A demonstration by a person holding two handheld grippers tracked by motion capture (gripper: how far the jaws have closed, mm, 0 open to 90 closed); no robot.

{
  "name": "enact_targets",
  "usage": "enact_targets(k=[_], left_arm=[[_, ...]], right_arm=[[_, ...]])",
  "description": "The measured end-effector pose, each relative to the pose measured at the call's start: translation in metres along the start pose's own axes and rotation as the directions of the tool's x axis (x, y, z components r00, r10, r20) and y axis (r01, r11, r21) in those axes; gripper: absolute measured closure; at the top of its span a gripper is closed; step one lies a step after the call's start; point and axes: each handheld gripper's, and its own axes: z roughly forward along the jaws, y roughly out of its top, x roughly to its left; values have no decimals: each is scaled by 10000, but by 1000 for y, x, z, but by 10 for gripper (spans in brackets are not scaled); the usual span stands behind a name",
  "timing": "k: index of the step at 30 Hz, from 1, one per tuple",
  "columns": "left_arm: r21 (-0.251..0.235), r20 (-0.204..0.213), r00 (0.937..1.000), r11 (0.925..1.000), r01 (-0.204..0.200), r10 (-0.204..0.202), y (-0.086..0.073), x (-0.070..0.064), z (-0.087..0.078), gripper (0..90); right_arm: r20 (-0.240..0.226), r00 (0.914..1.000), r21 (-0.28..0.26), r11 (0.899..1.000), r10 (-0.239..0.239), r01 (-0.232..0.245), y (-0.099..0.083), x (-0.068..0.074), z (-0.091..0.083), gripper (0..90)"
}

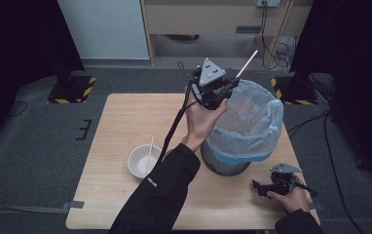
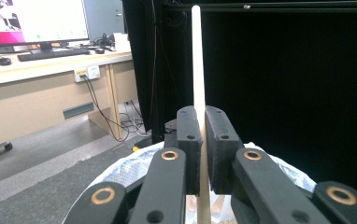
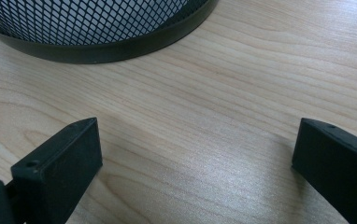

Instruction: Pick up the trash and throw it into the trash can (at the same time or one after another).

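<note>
Wooden chopstick: item 1. Clamped betw. the two black jaws of the left gripper, jaws pressed on it from both sides, approx. at its lower part. Stick ran up and away past the jaw tips, tilted in the high view, upper end pointing off beyond the table; lower end passed down behind the jaws, toward the bin opening.

Item 2: left gripper w/ grey three-cornered plate on top, held raised in the person's left hand, black sleeve below. Directly under and ahead of its jaws: rim of the bin liner.

Item 3: black mesh bin, lined w/ pale blue plastic bag folded over the rim. Stood just right of and below the left gripper; its base lay ahead of the right gripper.

Item 4: right gripper, in the person's right hand, low over the tabletop, jaws spread well apart, nothing betw. them but bare wood. Mesh base of bin near, just ahead of the jaw tips, not touching.

Item 5: white bowl w/ a second chopstick leaning in it, resting across the rim. Well below and left of the left gripper, beside the forearm.
</note>
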Motion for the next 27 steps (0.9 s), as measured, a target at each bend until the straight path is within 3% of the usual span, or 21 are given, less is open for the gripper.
enact_targets(k=[13,17,22,27], left_arm=[[373,204,9994,9988,-302,295,0,-6,27,850],[212,477,9984,9993,-315,304,0,-5,29,759],[165,600,9975,9991,-394,383,0,-4,20,676],[61,571,9967,9983,-588,583,1,2,-5,582]], right_arm=[[-45,9999,-7,9999,-106,106,0,0,0,18],[-49,9999,-10,9999,-123,123,0,0,0,18],[-56,9999,-2,9999,-118,118,0,1,0,17],[-74,10000,2,10000,-55,55,0,1,1,16]])
